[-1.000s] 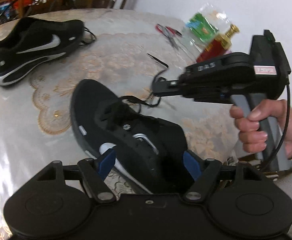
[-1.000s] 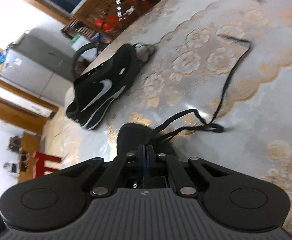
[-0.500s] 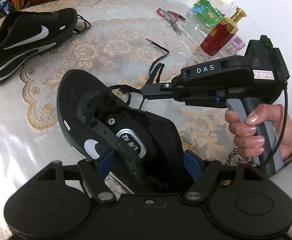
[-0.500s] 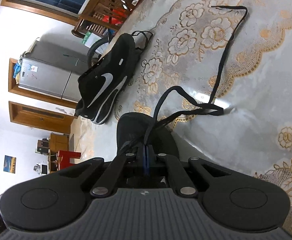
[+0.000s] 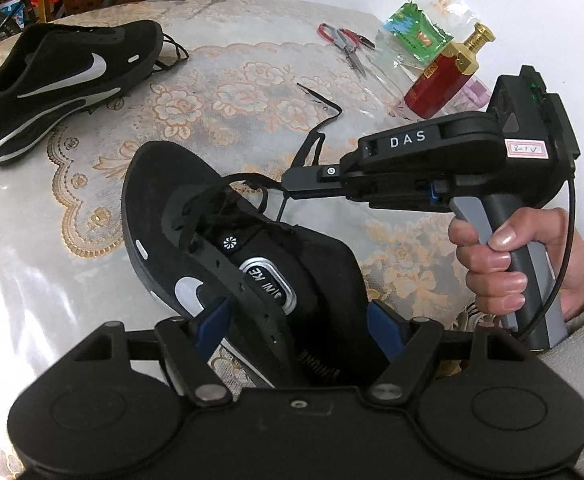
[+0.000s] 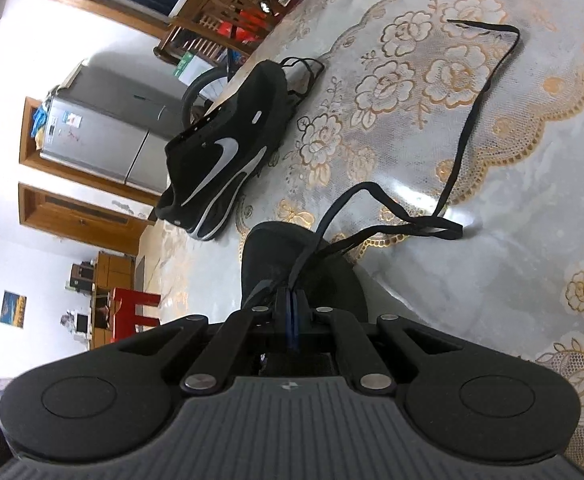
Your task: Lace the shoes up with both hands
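Lace-patterned, glossy tablecloth (image 5: 251, 80); steel fridge (image 6: 103, 140) and wooden shelves beyond. Left gripper (image 5: 300, 324) clamped wide round near shoe (image 5: 227, 248); right gripper (image 5: 292, 188) pinched shut on lace (image 6: 472, 128). Second shoe (image 5: 63, 80) far left. Since earlier, lowered slightly nearer the shoe.

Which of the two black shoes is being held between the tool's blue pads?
The near shoe, clasped by the left gripper, lace pinched by the right gripper. The far shoe lies untouched on the table.

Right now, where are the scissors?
In the left wrist view, the scissors lie at the table's far side, left of the green packet and beyond the lace's loose end.
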The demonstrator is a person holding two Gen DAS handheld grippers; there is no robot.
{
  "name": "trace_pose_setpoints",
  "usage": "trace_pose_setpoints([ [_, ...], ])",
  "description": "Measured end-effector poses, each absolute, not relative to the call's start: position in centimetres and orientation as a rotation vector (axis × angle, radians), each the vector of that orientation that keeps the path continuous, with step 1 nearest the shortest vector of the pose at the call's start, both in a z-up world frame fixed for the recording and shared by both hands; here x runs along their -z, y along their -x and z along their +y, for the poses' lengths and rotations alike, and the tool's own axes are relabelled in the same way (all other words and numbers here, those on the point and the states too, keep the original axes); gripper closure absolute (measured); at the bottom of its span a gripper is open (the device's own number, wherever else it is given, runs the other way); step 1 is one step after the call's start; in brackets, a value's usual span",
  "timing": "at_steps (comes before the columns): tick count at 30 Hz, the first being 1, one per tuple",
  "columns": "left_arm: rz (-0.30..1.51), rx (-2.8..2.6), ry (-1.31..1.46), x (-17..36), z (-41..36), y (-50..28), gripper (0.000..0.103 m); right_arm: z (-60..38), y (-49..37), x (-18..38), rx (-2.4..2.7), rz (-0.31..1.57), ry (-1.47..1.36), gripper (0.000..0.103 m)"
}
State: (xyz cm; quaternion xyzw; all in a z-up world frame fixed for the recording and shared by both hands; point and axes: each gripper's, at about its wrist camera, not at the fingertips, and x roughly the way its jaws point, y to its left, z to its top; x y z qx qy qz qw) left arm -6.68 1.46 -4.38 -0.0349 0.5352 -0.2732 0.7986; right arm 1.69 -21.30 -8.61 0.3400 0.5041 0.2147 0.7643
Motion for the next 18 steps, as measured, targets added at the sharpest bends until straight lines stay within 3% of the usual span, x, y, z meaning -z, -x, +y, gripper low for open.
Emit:
trace_pose_setpoints([
  [18,1.107,0.627,0.011,3.4,1.7,6.1,0.030,-19.1,-1.6,8.3,-0.566,1.139,-0.583,0.101],
])
